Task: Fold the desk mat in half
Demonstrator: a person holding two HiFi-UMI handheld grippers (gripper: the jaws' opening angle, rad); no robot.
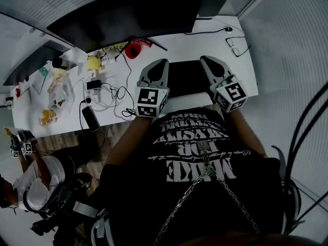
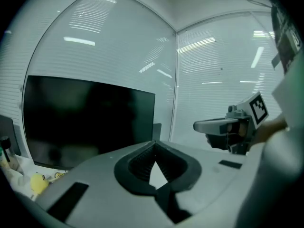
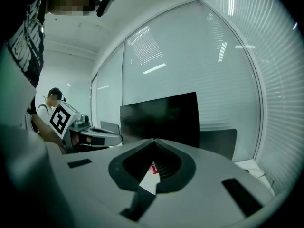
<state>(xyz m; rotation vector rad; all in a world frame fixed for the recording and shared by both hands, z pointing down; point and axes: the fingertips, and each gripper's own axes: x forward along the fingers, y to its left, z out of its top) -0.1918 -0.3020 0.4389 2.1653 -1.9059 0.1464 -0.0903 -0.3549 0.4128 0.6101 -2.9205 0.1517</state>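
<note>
Close up, the right gripper (image 3: 153, 140) fills the lower half, its two grey jaws closed tip to tip on nothing. A small red object (image 3: 153, 169) shows through the gap beneath the tips. Behind stands a dark monitor (image 3: 161, 118). At left, the left gripper (image 3: 116, 137) carries its square-marked cube. A white table (image 3: 249, 165) edge shows at right. Pale blinds (image 3: 237, 70) cover the walls.

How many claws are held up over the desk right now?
2. The left claw is over the left end of the dark desk mat, the right claw over its right end; both shut. None looks hidden.
</note>
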